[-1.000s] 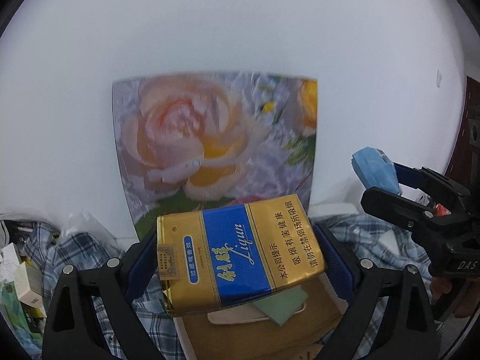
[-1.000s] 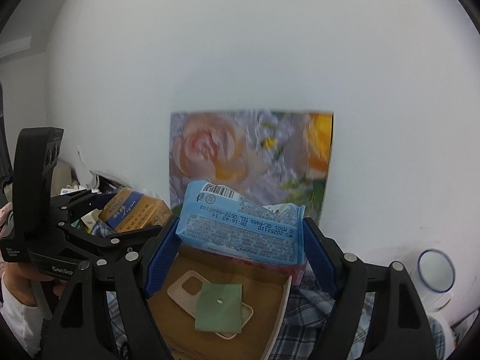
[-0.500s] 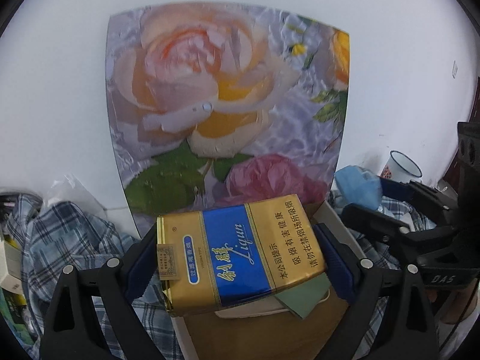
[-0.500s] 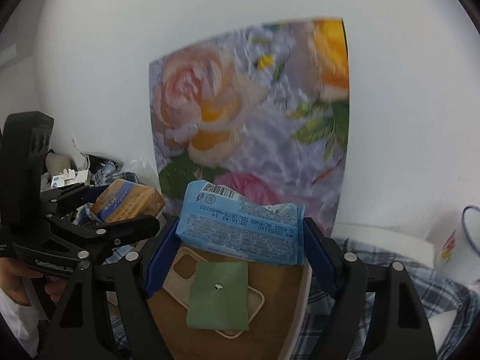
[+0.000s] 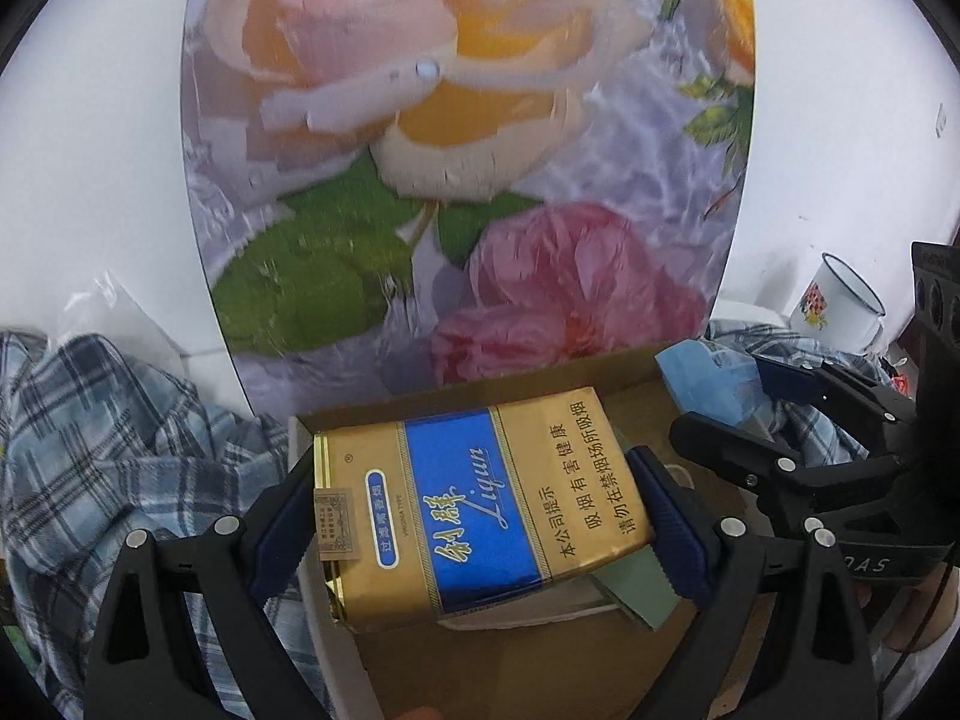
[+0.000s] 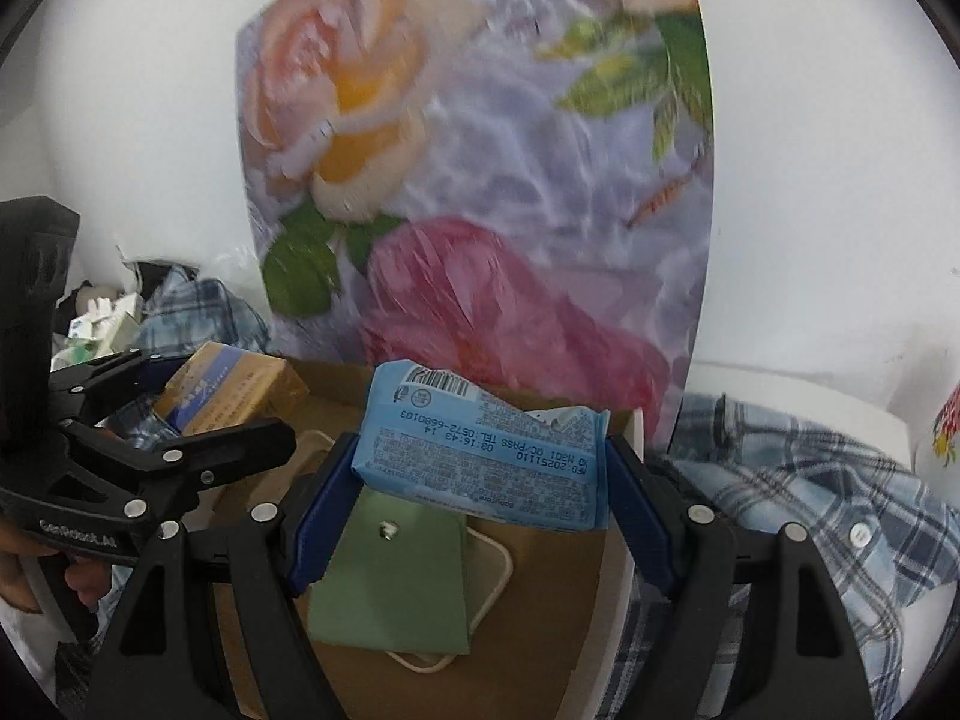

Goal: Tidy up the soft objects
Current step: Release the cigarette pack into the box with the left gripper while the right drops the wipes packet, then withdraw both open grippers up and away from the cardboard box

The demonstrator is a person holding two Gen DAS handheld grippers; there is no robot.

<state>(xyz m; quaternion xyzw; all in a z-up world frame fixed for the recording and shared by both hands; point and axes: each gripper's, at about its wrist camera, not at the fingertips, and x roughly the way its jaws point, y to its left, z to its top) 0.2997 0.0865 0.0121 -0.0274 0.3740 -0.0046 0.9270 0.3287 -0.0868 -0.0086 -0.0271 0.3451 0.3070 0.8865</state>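
Observation:
My left gripper [image 5: 474, 510] is shut on a gold and blue cigarette pack [image 5: 480, 498], held over the open cardboard box [image 5: 630, 372]. My right gripper [image 6: 480, 480] is shut on a light blue tissue pack [image 6: 480, 450], held over the same box [image 6: 558, 564]. A green card [image 6: 396, 576] lies on a cream phone case [image 6: 489, 570] on the box floor. The right gripper with the tissue pack [image 5: 708, 384] shows in the left wrist view; the left gripper with the cigarette pack [image 6: 228, 387] shows in the right wrist view.
A flowered panel [image 5: 468, 150] stands against the white wall behind the box. Plaid cloth [image 5: 108, 432] lies left of the box and more plaid cloth [image 6: 798, 498] lies right of it. A white enamel mug [image 5: 834, 306] stands far right. Small clutter [image 6: 96, 324] lies far left.
Both grippers have moved forward and down toward the box with their packs still held. The flowered panel now fills much more of both views.

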